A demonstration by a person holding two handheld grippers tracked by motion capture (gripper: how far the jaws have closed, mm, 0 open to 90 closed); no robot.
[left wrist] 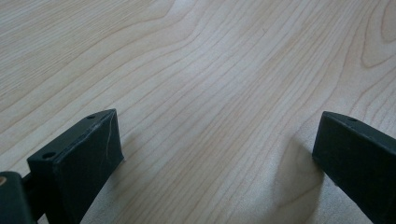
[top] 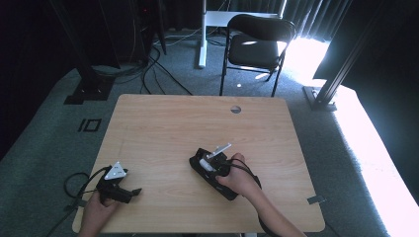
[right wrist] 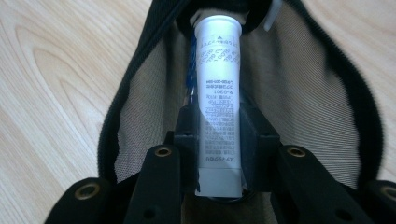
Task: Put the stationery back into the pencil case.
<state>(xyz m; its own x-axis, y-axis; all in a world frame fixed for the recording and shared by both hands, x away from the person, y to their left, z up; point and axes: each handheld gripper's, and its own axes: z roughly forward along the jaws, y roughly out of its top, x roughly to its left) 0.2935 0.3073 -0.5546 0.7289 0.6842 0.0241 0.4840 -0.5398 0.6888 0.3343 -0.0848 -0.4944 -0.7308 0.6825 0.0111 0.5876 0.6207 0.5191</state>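
A white tube with printed text (right wrist: pixel 218 93) is clamped between the jaws of my right gripper (right wrist: pixel 219 127), which is shut on it. The tube's far end lies inside the mouth of a black mesh pouch (right wrist: pixel 303 93), beside something blue (right wrist: pixel 189 79) that is mostly hidden. In the high view the pouch (top: pixel 223 186) lies at the table's near middle, under the right gripper (top: pixel 209 165) and hand. My left gripper (left wrist: pixel 219 154) rests open on bare wood at the near left corner (top: pixel 129 191), with nothing between its jaws.
The wooden table (top: pixel 163 128) has a round cable hole (top: pixel 235 109) near its far edge. A black chair (top: pixel 254 44) stands behind the table. Cables (top: pixel 74 185) trail off the near left edge. Bright light falls on the floor at the right.
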